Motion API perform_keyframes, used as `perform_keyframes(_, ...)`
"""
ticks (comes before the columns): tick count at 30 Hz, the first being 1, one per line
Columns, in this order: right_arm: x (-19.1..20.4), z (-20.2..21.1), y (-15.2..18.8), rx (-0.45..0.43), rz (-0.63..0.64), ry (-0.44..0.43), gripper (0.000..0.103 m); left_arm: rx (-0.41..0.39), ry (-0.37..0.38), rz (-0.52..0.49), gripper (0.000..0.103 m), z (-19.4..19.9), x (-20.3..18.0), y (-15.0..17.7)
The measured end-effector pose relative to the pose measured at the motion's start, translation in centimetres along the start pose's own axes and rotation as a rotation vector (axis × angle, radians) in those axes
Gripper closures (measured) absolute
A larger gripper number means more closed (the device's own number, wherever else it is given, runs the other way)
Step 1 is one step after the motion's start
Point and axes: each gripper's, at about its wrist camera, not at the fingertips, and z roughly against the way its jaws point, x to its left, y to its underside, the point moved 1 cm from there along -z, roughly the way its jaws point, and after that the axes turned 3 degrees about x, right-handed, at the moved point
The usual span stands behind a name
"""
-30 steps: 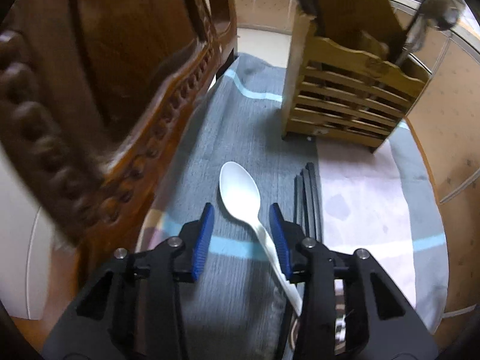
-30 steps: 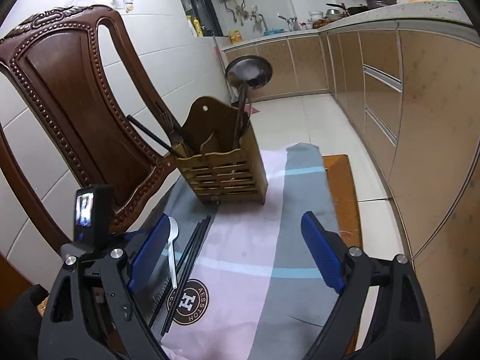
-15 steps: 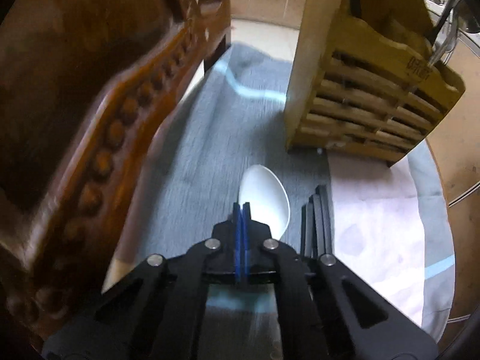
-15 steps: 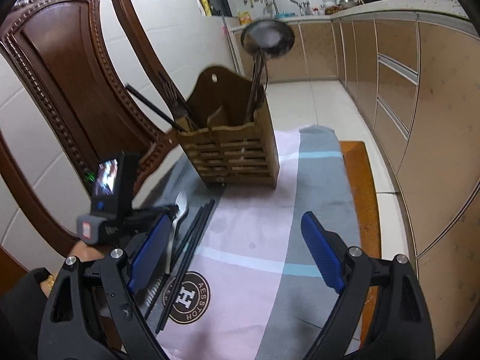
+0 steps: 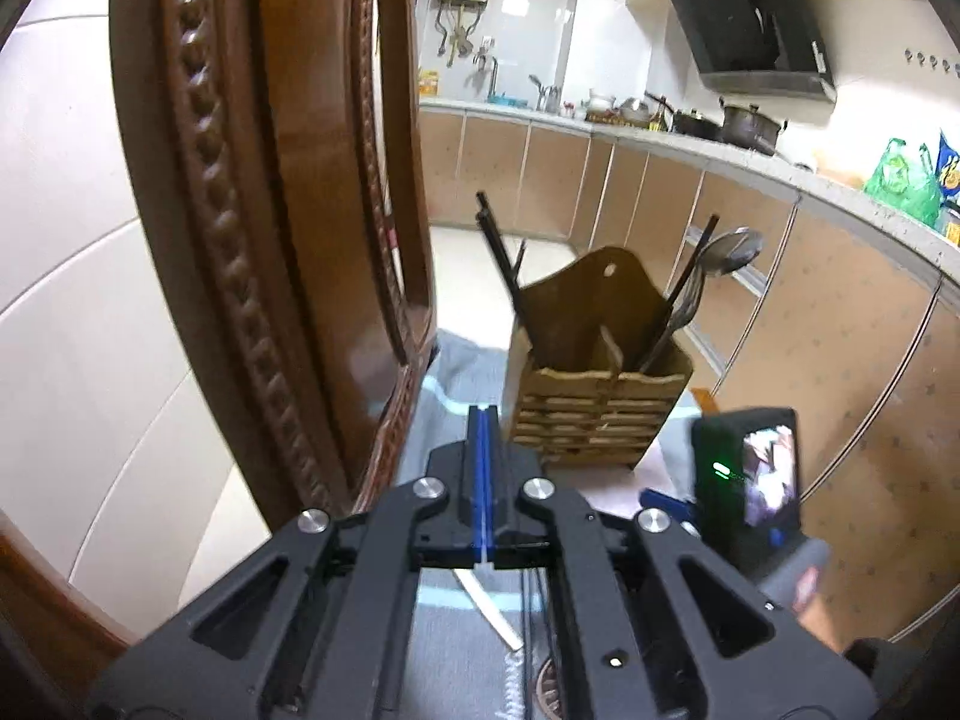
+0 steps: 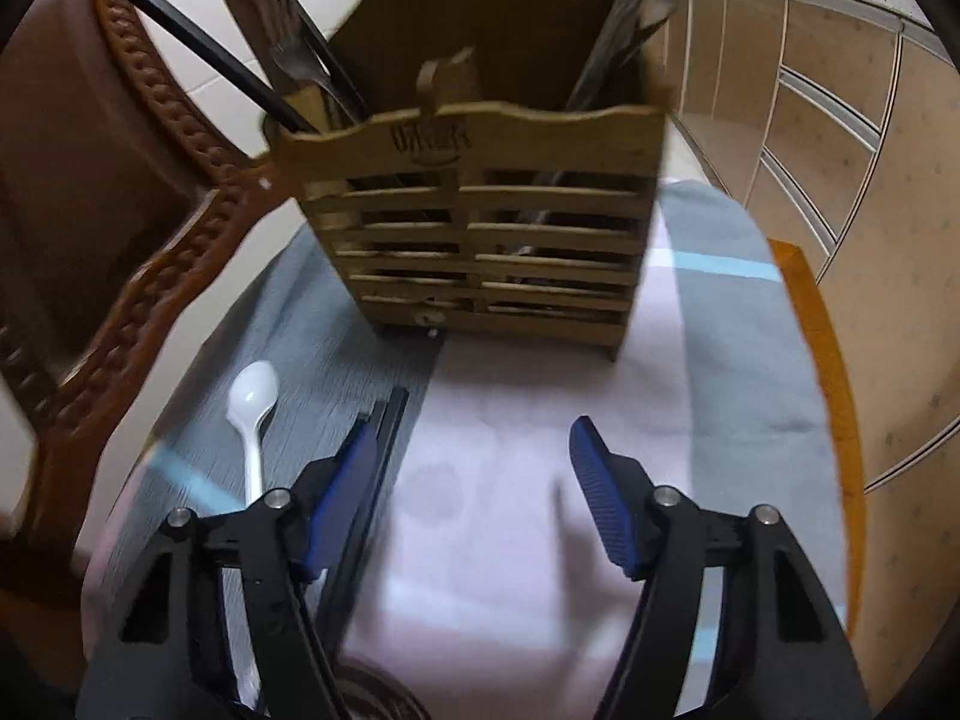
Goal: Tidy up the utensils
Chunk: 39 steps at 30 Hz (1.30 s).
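Left fingers (image 5: 483,420) shut empty; right fingers (image 6: 384,474) closing, empty.

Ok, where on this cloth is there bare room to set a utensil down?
Free: the cloth right of the black chopsticks, in front of the wooden caddy, out to its right edge. Crowded: the left strip, where the white spoon lies between chopsticks and chair back.

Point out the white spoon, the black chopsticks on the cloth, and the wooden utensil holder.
white spoon (image 6: 254,391), right wrist view, on its bowl.
black chopsticks (image 6: 393,420), right wrist view, near their far tips.
wooden utensil holder (image 6: 480,246), right wrist view, on its slatted front.
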Motion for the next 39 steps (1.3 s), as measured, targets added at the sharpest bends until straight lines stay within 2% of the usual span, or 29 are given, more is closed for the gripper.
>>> perform_keyframes(1,0.8,-0.9,-0.2,0.007,0.012,0.014,0.045,0.007,-0.001,0.005,0.103,0.0,0.1,0.1)
perform_keyframes(4,2.0,-2.8,-0.8,0.026,0.039,0.067,0.055,0.026,0.009,0.024,0.098,-0.3,0.8,0.4)
perform_keyframes(6,1.9,-3.5,-1.1,0.025,0.017,0.069,0.058,0.013,-0.006,-0.002,0.077,-0.1,0.6,0.5)
perform_keyframes(8,2.2,-3.7,-1.5,0.020,0.026,0.094,0.059,0.016,-0.019,-0.017,0.062,-0.2,0.5,0.3)
perform_keyframes(12,3.1,-4.4,-1.5,0.039,0.051,0.086,0.061,0.066,-0.033,-0.036,0.055,-1.5,0.5,1.0)
perform_keyframes(14,3.7,-4.6,-1.4,0.026,0.092,0.117,0.061,0.080,-0.043,-0.034,0.052,-2.0,0.6,1.2)
perform_keyframes(19,1.5,-3.7,-0.9,0.041,0.066,0.133,0.061,0.129,-0.062,-0.014,0.043,-3.7,0.7,1.6)
perform_keyframes(22,-0.7,-2.6,-0.1,0.043,0.070,0.141,0.061,0.202,-0.080,0.003,0.042,-5.7,0.9,2.2)
perform_keyframes(23,-1.3,-2.2,0.2,0.045,0.070,0.137,0.067,0.215,-0.089,-0.015,0.043,-6.3,0.5,2.5)
perform_keyframes(25,-2.8,-1.4,0.6,0.055,0.059,0.142,0.068,0.249,-0.120,-0.064,0.044,-7.4,-0.8,3.1)
perform_keyframes(27,-4.4,-0.7,0.8,0.062,0.023,0.113,0.068,0.256,-0.184,-0.118,0.039,-8.6,-2.2,3.9)
perform_keyframes(28,-4.9,-0.4,0.8,0.059,0.002,0.082,0.068,0.265,-0.184,-0.135,0.039,-9.1,-2.6,4.1)
perform_keyframes(31,-6.1,0.8,0.4,0.027,-0.077,0.044,0.068,0.363,-0.196,-0.139,0.039,-11.8,-2.9,5.0)
perform_keyframes(35,-7.8,1.7,0.4,0.063,-0.228,-0.079,0.062,0.349,-0.245,-0.139,0.044,-12.7,-2.6,4.8)
perform_keyframes(36,-7.2,1.7,0.4,0.074,-0.223,-0.104,0.062,0.347,-0.252,-0.147,0.046,-12.9,-2.6,4.8)
perform_keyframes(39,-4.7,0.9,0.4,0.121,-0.177,-0.085,0.062,0.360,-0.279,-0.183,0.047,-13.8,-3.0,5.2)
